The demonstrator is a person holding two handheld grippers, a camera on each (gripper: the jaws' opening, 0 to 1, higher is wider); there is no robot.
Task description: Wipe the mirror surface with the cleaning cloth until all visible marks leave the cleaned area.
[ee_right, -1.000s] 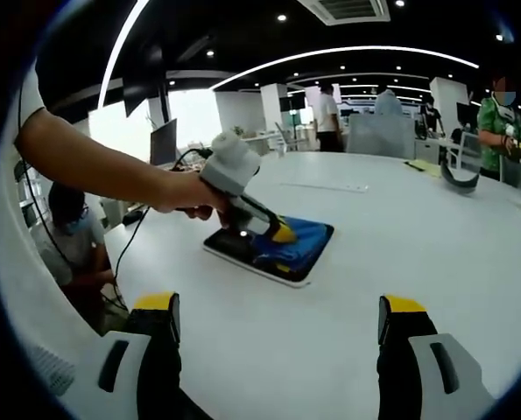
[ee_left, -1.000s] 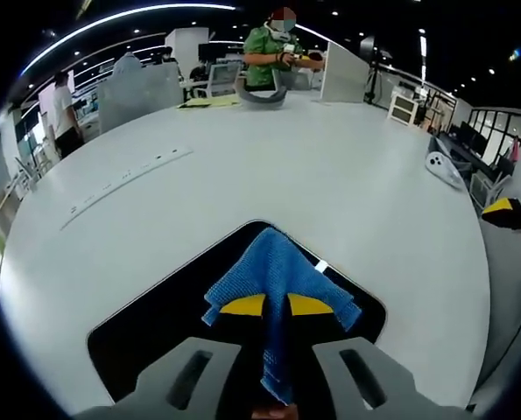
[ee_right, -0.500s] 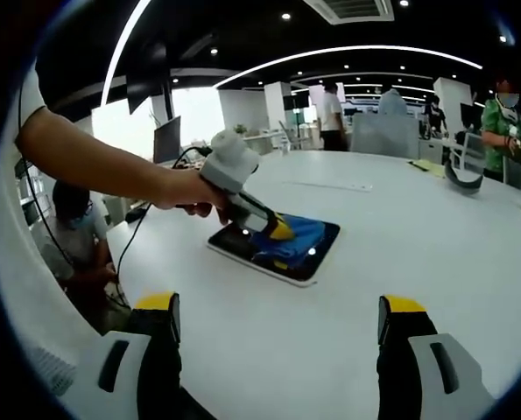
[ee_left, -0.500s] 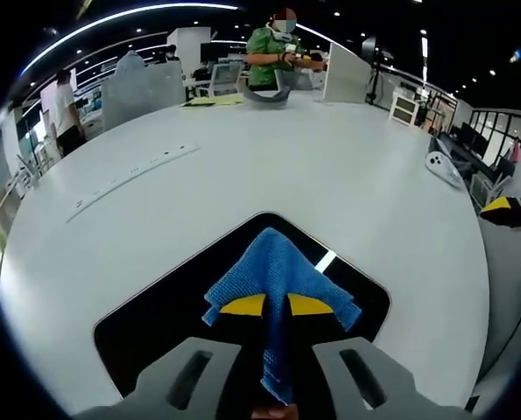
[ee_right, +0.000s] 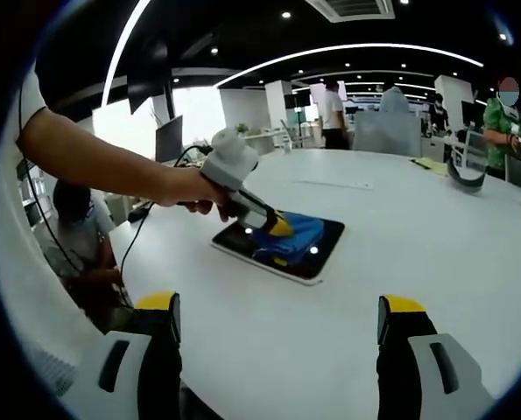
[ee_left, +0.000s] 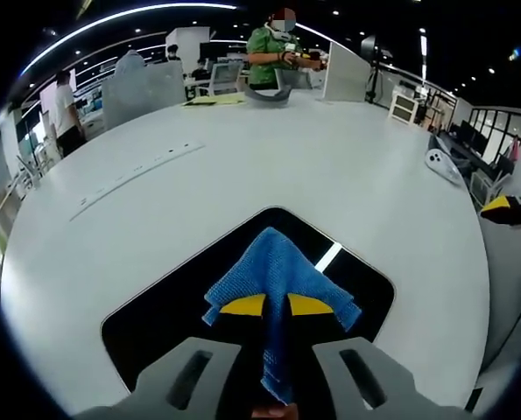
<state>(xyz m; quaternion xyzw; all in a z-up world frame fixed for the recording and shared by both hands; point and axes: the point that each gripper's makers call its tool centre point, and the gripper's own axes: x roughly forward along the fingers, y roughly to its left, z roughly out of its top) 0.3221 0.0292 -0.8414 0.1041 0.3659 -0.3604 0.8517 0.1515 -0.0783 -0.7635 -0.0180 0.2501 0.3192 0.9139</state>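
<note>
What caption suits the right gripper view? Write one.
Left gripper presses blue cloth onto mirror; right gripper open.

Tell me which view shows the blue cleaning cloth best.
The left gripper view: the cleaning cloth sits close and large, pinched in the left hand-held gripper on the mirror. The right gripper view shows it small, partly hidden by that hand-held gripper.

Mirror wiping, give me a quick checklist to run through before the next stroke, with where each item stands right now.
1. Cloth gripped in left tongs: ok.
2. Cloth pressed on the mirror: ok.
3. Mirror lying flat on the table: ok.
4. Right tongs open and apart from the mirror: ok.
5. Marks gone from the glass: cannot tell, reflections hide it.
6. Mirror and cloth both visible: ok.
</note>
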